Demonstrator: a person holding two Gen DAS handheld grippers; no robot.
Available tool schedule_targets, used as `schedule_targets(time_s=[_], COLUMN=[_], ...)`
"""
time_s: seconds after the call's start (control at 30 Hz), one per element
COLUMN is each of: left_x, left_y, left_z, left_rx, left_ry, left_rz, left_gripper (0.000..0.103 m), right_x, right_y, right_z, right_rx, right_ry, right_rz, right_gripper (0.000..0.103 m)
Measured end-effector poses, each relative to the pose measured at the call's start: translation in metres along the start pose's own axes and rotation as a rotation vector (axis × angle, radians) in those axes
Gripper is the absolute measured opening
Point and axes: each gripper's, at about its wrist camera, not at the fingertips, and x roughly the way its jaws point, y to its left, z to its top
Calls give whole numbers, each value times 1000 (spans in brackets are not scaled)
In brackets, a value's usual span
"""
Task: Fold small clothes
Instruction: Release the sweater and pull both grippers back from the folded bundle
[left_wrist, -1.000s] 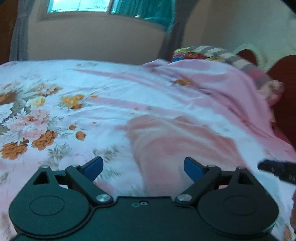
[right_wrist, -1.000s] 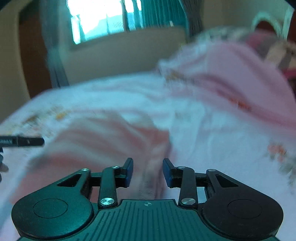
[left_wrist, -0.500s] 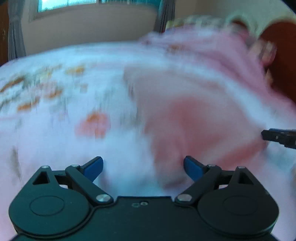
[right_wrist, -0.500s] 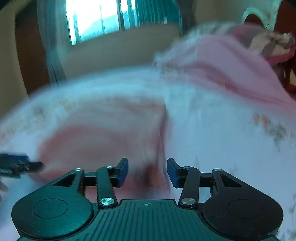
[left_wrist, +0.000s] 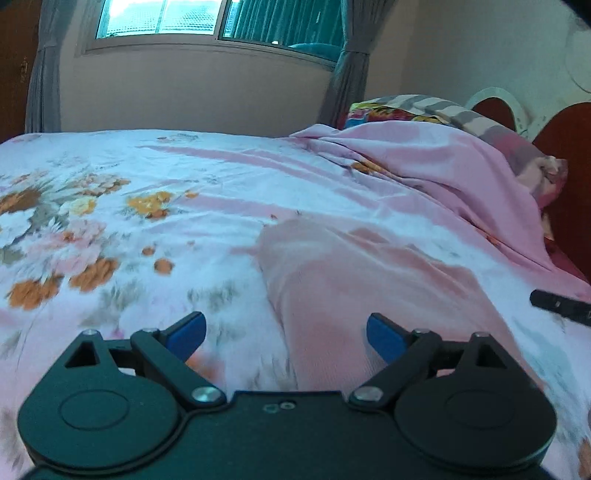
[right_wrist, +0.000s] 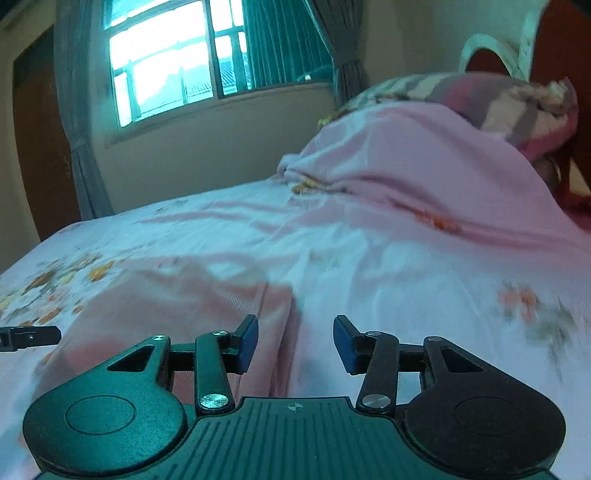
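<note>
A small pink garment (left_wrist: 354, 280) lies flat on the floral bedsheet (left_wrist: 110, 206). My left gripper (left_wrist: 286, 338) is open and empty, just above the garment's near left edge. In the right wrist view the same garment (right_wrist: 177, 299) lies ahead to the left. My right gripper (right_wrist: 295, 341) is open and empty over the garment's near right edge. The right gripper's tip (left_wrist: 557, 306) shows at the right of the left wrist view. The left gripper's tip (right_wrist: 29, 336) shows at the left of the right wrist view.
A bunched pink blanket (left_wrist: 443, 162) and striped pillows (left_wrist: 443, 110) lie at the head of the bed on the right. A red headboard (left_wrist: 565, 147) stands behind them. A wall with a window (left_wrist: 184, 22) and curtains lies beyond the far bed edge.
Both grippers swung over the garment and back. The right jaws have opened wider. The left jaws stay wide open. The garment lies as before.
</note>
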Motion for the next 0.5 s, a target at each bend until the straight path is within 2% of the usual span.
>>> schedule_targets(time_s=[0.07, 0.13, 0.17, 0.2, 0.23, 0.4, 0.5], left_x=[23, 36, 39, 38, 36, 31, 27], left_y=[-8, -7, -5, -4, -3, -7, -9], left_z=[-1, -9, -13, -18, -20, -22, -16], left_rx=[75, 93, 77, 55, 48, 63, 72], left_ry=[45, 47, 46, 42, 36, 19, 34], left_rz=[37, 47, 47, 46, 47, 74, 89], left_gripper=[93, 95, 95, 95, 95, 95, 95], right_x=[20, 49, 67, 92, 106, 88, 57], right_y=[0, -5, -8, -13, -19, -12, -1], right_z=[6, 4, 1, -7, -16, -16, -14], right_rx=[-25, -23, -23, -23, -35, -63, -68], right_ry=[-8, 34, 81, 183, 223, 154, 81], right_rz=[15, 36, 31, 22, 15, -27, 19], right_gripper=[32, 32, 32, 32, 32, 32, 33])
